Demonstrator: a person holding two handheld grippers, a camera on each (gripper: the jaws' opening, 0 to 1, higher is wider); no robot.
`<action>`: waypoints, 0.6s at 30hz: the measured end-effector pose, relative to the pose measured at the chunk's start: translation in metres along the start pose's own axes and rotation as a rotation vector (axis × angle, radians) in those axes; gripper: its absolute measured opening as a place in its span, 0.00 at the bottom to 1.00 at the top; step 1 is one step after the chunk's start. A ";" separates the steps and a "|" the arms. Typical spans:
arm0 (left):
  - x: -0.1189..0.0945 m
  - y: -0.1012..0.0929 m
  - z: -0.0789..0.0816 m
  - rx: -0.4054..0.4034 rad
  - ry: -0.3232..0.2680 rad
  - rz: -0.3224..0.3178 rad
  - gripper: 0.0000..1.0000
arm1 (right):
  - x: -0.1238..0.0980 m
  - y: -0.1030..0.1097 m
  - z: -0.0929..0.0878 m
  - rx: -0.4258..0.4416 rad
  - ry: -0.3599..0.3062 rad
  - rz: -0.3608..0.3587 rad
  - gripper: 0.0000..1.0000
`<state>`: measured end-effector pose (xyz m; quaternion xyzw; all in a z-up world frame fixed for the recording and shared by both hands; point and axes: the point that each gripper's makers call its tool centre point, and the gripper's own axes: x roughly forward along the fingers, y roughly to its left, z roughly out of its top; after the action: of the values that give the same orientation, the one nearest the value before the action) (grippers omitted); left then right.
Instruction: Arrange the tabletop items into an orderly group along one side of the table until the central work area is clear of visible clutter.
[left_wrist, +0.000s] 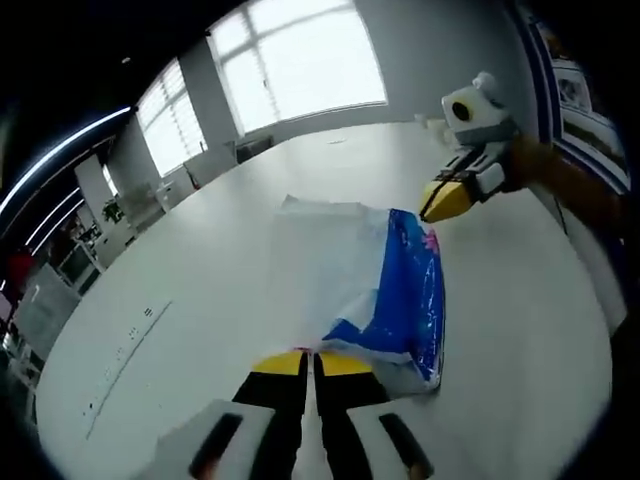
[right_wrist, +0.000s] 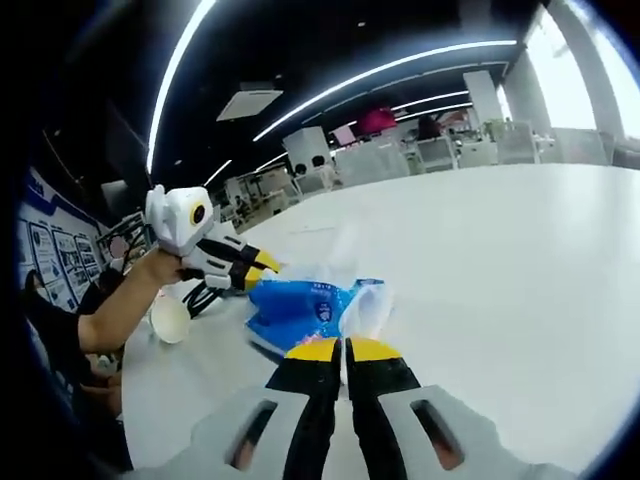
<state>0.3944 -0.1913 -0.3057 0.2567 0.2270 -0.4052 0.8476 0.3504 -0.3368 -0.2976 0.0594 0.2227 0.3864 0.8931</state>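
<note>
Two grippers meet at one blue-and-white plastic bag (left_wrist: 385, 300) lying mid-desk (left_wrist: 200, 280). Left gripper (left_wrist: 310, 362) has its fingers pressed narrow on the bag's near edge, seemingly pinching it; right gripper (right_wrist: 345, 349) likewise closes on the opposite edge. Best handled by lifting both ends together toward one side. Printing on the bag is too blurred to read.

Crumpled blue-and-white plastic bag (left_wrist: 385, 295) (right_wrist: 305, 308), flat on the white table (left_wrist: 230, 240) (right_wrist: 500, 250).
</note>
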 end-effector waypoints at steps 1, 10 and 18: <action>-0.001 -0.001 0.001 -0.020 -0.008 -0.009 0.04 | 0.000 -0.001 -0.001 -0.012 0.003 -0.006 0.08; -0.011 -0.004 -0.001 0.014 0.008 -0.009 0.19 | -0.007 -0.006 -0.002 -0.027 0.001 -0.048 0.26; -0.017 -0.006 -0.001 0.033 0.020 -0.013 0.33 | -0.013 -0.009 0.001 -0.036 -0.011 -0.066 0.39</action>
<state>0.3801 -0.1840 -0.2983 0.2733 0.2304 -0.4118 0.8383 0.3491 -0.3522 -0.2946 0.0382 0.2125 0.3604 0.9075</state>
